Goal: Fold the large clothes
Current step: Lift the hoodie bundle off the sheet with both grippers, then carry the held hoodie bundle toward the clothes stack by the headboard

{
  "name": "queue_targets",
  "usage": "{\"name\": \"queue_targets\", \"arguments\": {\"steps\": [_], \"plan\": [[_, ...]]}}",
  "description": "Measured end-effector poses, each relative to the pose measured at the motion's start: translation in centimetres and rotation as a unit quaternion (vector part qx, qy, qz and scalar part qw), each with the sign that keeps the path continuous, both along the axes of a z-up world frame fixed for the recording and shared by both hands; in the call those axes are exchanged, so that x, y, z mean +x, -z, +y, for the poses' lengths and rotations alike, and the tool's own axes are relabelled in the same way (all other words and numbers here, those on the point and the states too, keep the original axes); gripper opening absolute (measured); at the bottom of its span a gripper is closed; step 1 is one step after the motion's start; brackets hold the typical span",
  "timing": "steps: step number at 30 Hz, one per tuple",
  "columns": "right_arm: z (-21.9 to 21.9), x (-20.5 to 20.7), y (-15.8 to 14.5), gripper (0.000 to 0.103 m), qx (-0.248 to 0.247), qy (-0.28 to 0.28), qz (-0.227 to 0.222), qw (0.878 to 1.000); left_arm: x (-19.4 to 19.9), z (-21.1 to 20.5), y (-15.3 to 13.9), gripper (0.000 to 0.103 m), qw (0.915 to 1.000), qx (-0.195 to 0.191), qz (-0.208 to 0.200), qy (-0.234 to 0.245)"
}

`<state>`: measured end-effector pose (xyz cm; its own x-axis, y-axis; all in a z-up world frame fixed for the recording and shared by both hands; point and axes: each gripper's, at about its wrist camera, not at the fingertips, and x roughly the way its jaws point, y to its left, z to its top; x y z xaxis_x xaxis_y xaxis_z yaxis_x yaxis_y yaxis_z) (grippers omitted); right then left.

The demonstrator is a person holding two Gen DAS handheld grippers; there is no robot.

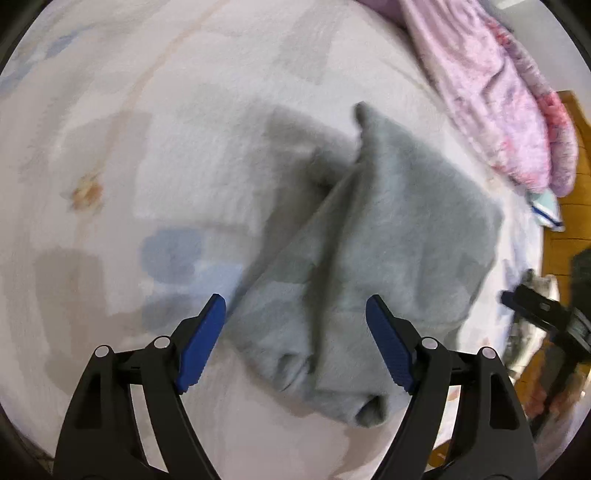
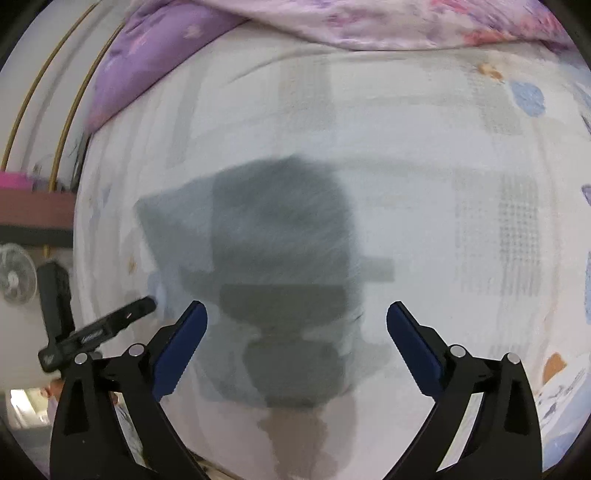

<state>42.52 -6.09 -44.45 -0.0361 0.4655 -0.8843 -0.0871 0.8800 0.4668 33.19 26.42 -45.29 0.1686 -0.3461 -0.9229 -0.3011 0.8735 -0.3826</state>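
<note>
A grey garment (image 1: 388,229) lies bunched and creased on the pale patterned bed sheet (image 1: 166,122). In the left wrist view my left gripper (image 1: 295,301) hangs open just above the garment's near end; its blue pads (image 1: 201,343) stand either side of the cloth without pressing it. The right gripper (image 1: 532,304) shows at the right edge. In the right wrist view the garment (image 2: 280,229) is a blurred dark grey shape on the sheet (image 2: 424,129). My right gripper (image 2: 297,306) is wide open over its near edge and holds nothing. The left gripper (image 2: 103,328) shows at the left.
A pink and purple floral quilt (image 1: 495,96) (image 2: 351,22) is heaped along the bed's far side, with a purple pillow (image 2: 155,51) beside it. Wooden floor (image 1: 569,236) lies past the bed's edge. A small fan (image 2: 14,275) stands off the bed at the left.
</note>
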Motion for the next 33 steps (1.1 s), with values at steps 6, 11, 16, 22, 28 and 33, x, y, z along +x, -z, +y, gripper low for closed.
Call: {"name": "queue_targets", "arguments": {"steps": [6,11,16,22,28,33], "plan": [[-1.1,1.6,5.3,0.094,0.099,-0.013,0.023,0.995,3.3,-1.6,2.2,0.09,0.9964,-0.071,-0.041,0.023],[-0.5,1.1,9.8,0.097,0.218,-0.002,0.035,0.975,3.9,-0.7,7.0,0.098,0.9821,-0.172,-0.076,-0.005],[0.2,-2.2,9.3,0.097,0.214,-0.018,0.015,0.977,2.0,-1.5,7.9,0.098,0.9555,-0.291,-0.037,0.026],[0.0,-1.7,10.0,0.095,0.209,0.017,0.027,0.977,3.8,-5.1,8.4,0.087,0.9633,-0.267,-0.008,0.03],[-0.7,-3.5,6.0,0.071,0.163,0.027,0.023,0.986,2.7,-8.5,1.8,0.04,0.9874,-0.141,-0.031,0.065],[-2.5,-7.6,0.6,0.069,0.187,0.05,0.032,0.981,0.2,-11.2,-5.5,0.04,0.9907,-0.106,-0.027,0.081]]}}
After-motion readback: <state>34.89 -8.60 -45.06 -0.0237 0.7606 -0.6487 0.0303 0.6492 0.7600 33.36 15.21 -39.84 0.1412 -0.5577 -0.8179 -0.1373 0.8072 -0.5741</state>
